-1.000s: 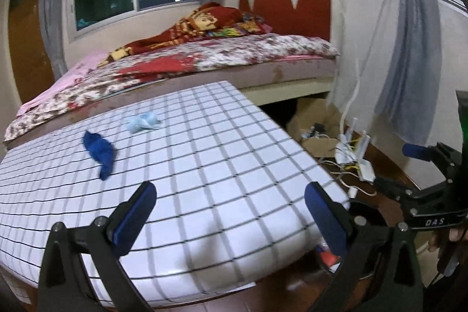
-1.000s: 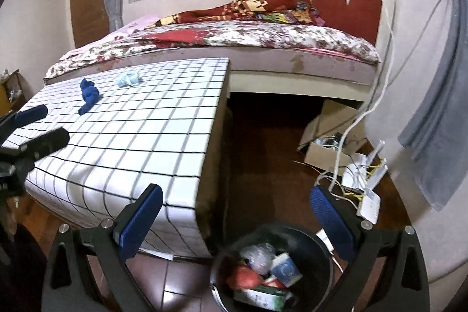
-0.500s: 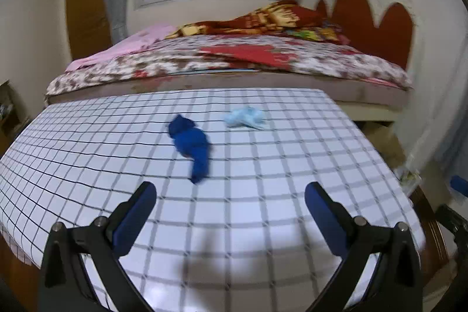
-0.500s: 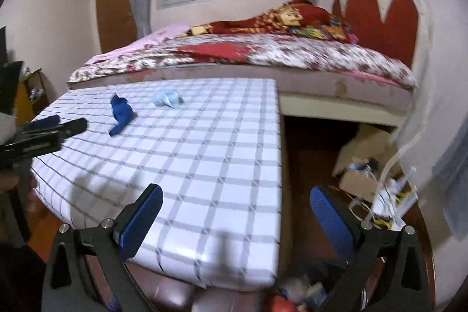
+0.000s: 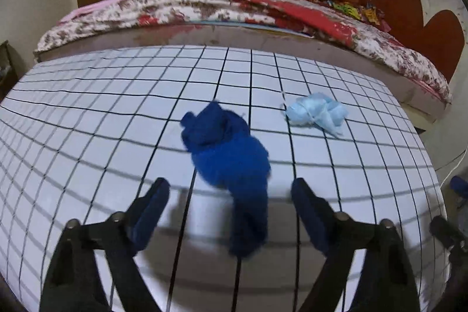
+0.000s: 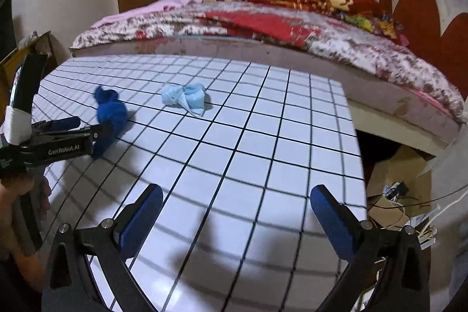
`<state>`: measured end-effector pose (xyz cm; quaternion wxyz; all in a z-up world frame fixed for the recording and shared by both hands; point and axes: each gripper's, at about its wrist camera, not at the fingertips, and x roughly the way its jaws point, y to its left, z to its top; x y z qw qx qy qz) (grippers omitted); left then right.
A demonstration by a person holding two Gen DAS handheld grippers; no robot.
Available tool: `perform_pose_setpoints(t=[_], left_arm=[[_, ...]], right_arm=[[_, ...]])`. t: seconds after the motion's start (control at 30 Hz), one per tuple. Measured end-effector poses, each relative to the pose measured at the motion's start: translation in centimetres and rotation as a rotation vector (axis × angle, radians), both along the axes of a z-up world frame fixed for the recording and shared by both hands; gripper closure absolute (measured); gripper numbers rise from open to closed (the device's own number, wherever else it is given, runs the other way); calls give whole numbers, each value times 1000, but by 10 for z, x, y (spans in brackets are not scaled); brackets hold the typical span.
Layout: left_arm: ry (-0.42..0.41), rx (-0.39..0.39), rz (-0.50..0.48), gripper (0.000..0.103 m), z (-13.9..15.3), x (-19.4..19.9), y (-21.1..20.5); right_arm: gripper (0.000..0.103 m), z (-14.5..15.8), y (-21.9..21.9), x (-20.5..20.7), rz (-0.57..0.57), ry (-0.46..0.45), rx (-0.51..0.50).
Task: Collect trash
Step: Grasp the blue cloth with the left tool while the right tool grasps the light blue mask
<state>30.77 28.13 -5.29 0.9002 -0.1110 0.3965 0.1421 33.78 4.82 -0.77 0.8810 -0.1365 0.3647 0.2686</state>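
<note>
1. "GenRobot.AI" stands in pale letters on the black side of the left tool [image 6: 87, 129], seen from the right wrist camera.
2. No other writing is legible in either view.

A white black-gridded table surface [image 6: 263, 136] fills the near ground; beyond it lies a floral-quilted bed [image 6: 365, 54] with scalloped red headboard [image 6: 415, 10] far right.
</note>
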Motion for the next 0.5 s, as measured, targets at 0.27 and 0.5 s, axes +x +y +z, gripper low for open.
perform_pose_setpoints(t=[0.27, 0.5], left_arm=[[23, -10, -87, 49, -9, 15, 8], [-46, -61, 0, 51, -3, 3, 43]], right_arm=[[1, -21, 43, 41, 42, 79, 16], [1, -23, 100, 71, 87, 101, 61]])
